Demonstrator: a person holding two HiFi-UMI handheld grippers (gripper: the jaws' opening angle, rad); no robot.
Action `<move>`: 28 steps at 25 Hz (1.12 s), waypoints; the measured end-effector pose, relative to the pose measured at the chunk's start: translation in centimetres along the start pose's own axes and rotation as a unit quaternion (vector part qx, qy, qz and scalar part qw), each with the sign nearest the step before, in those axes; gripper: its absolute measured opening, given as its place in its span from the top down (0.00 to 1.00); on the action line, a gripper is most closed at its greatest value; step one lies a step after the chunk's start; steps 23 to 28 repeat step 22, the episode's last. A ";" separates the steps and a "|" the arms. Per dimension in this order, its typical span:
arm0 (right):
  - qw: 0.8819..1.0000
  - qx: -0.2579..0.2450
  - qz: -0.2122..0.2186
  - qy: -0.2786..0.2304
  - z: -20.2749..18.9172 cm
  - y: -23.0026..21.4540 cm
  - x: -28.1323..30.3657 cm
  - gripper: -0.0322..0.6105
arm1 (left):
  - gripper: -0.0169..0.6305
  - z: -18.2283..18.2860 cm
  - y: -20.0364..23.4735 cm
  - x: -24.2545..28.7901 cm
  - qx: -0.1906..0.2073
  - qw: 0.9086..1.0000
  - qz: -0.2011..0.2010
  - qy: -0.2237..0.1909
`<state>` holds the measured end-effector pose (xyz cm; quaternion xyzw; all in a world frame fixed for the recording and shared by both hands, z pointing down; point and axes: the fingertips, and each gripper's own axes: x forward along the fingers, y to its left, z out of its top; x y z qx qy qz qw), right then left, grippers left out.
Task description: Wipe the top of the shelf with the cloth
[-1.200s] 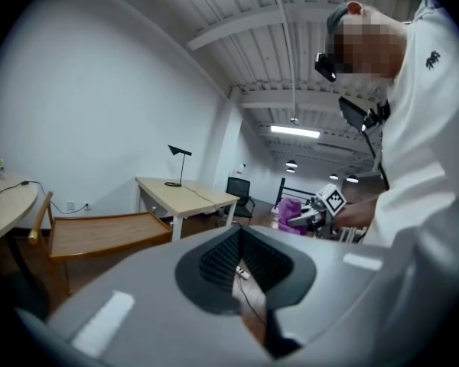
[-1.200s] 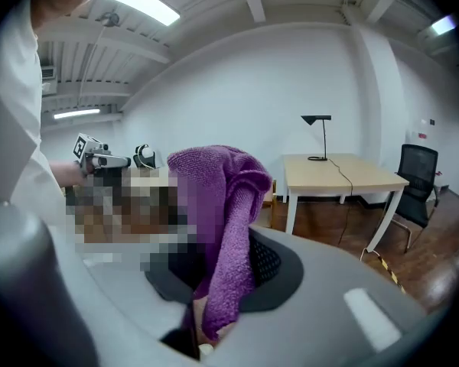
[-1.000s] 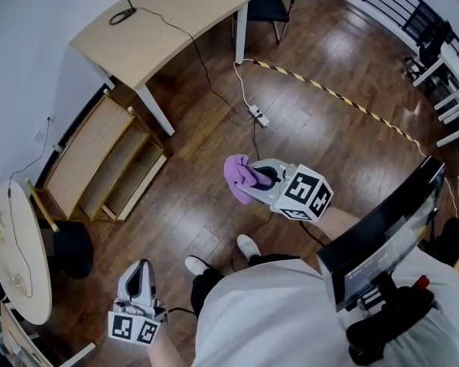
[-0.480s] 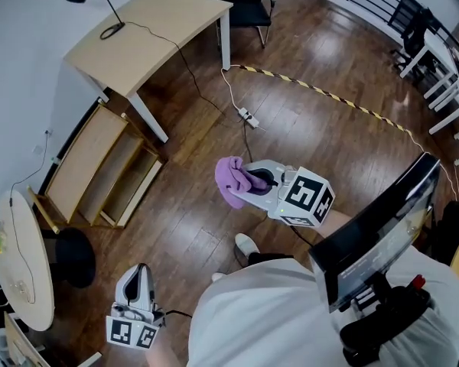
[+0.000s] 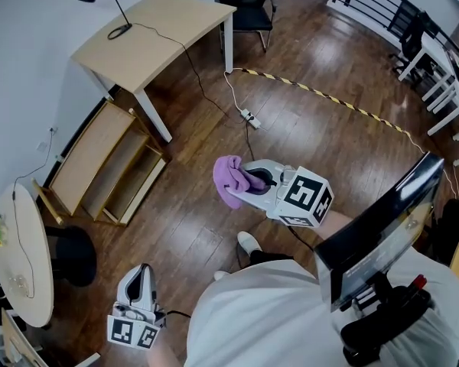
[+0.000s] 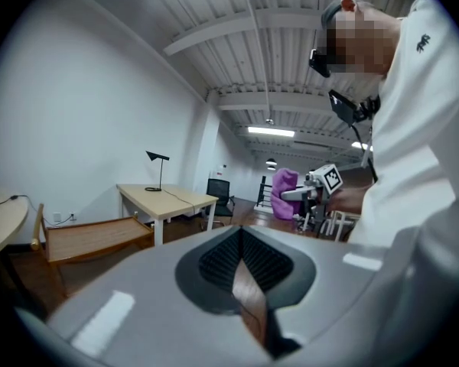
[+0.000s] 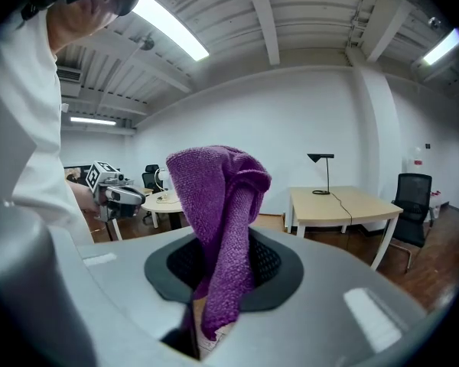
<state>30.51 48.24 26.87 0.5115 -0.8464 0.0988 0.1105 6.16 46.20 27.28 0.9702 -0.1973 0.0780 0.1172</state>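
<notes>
Right of the low wooden shelf (image 5: 88, 155), well apart from it and above the dark wood floor (image 5: 306, 121), the right claw (image 5: 252, 180) pinches a bunched purple knitted cloth (image 5: 229, 182). Its folds cover the jaw tips in the head view, though the right gripper view shows them clamped on its hanging end. On the person's side of the shelf, the left claw (image 5: 141, 272) hangs with jaws pressed together, and the hand holding it is cut off at the picture's lower edge. The shelf's lower boards are partly hidden under its top board. Compared with half a second ago, cloth and both claws have barely shifted relative to the shelf.
</notes>
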 end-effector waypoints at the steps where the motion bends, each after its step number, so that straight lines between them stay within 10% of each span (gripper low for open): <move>1: 1.000 0.001 -0.001 0.001 -0.1 0.3 0.1 0.82 | 0.95 -0.1 0.0 -0.2 0.000 1.000 -0.001 -0.001; 28: 1.000 -0.017 -0.008 0.007 0.0 3.0 1.3 0.82 | 0.95 -0.7 0.7 -2.0 0.001 1.000 -0.015 -0.008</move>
